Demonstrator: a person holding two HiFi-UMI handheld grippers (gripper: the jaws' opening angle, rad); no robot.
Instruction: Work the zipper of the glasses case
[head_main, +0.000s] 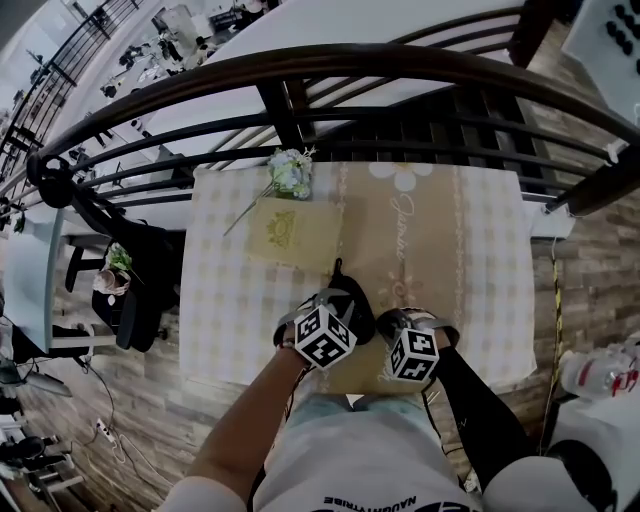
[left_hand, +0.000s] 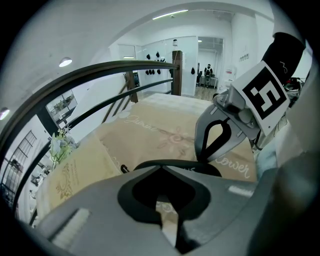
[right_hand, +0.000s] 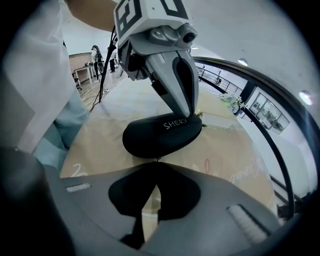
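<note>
A black zip-up glasses case (head_main: 352, 296) with white lettering lies on the beige runner near the table's front edge. In the right gripper view the glasses case (right_hand: 160, 135) sits just beyond my jaws. My left gripper (head_main: 345, 306) comes down on the case's far end (right_hand: 190, 116), its fingers closed together on the rim. My right gripper (right_hand: 157, 164) is shut at the near edge, where the small zipper pull (right_hand: 158, 160) sticks out into its tips. The left gripper view shows the case (left_hand: 192, 166) as a thin dark arc past my left gripper (left_hand: 159, 169), and the right gripper (left_hand: 201, 157) beside it.
A pale yellow card (head_main: 285, 232) and a small bunch of flowers (head_main: 290, 172) lie at the back left of the checked tablecloth (head_main: 225, 300). A dark curved railing (head_main: 300, 60) runs behind the table. My lap is against the front edge.
</note>
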